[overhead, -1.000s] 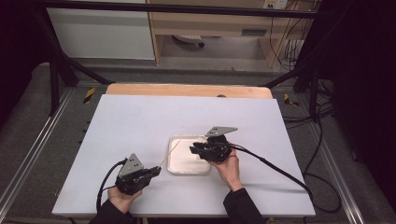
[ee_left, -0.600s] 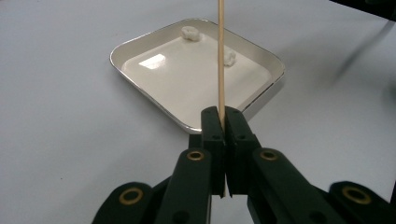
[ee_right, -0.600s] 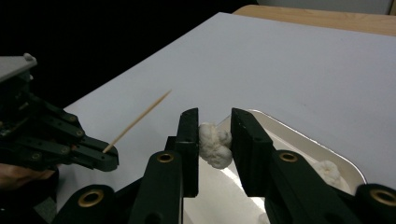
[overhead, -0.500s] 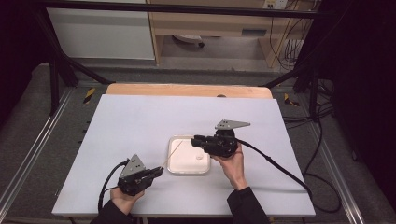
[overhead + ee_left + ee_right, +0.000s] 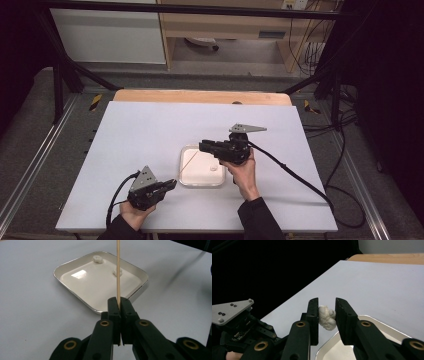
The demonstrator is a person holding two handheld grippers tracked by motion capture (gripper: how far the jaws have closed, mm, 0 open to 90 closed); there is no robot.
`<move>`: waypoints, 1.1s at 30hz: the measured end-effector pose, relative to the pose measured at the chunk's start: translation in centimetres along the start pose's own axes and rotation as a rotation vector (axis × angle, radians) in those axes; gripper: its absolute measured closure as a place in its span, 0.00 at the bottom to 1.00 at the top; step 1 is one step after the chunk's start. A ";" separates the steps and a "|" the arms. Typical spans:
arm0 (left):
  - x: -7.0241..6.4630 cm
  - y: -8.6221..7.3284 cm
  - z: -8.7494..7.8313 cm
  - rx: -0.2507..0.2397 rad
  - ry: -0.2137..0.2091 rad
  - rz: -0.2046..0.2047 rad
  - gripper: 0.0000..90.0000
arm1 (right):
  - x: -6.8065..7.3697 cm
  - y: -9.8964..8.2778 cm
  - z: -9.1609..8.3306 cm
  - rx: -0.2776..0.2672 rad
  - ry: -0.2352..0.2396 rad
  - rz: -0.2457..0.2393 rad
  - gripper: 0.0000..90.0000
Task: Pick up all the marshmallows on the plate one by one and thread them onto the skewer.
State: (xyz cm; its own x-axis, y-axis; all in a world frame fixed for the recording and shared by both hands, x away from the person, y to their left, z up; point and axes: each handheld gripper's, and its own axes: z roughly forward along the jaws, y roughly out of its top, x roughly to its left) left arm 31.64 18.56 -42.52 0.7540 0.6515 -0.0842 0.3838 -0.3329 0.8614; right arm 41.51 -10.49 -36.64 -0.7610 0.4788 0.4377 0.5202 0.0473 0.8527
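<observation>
- A thin, pale wooden skewer is clamped between the closed jaws of the left gripper, seen at 7 o'clock on the white table; its free end reaches over the tray.
- A small, white, lumpy marshmallow-like piece is pinched between the jaws of the right gripper, held clear above the tray's 1 o'clock corner.
- A shallow, white, rounded-rectangular metal tray is set near the table's middle, between the two grippers.
- Two more white lumps are seen inside the tray, one by its far rim and one just behind the skewer.
</observation>
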 end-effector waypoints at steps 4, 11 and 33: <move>0.0 0.0 0.0 -0.003 -0.001 0.000 0.98 | -0.1 -0.2 0.3 0.000 0.019 0.020 0.83; 0.0 0.0 0.0 0.001 0.002 0.000 0.98 | 0.0 -0.5 0.7 -0.002 0.046 0.044 0.84; -0.1 -0.3 0.1 0.031 0.007 0.023 0.98 | 0.4 -1.6 1.4 0.022 0.105 0.061 0.88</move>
State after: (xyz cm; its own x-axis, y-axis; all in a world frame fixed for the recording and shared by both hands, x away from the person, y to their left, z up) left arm 31.49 18.48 -42.83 0.7591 0.6482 -0.0603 0.3825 -0.3691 0.8471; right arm 40.87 -9.18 -38.25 -0.7636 0.3872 0.5167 0.5739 0.0403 0.8179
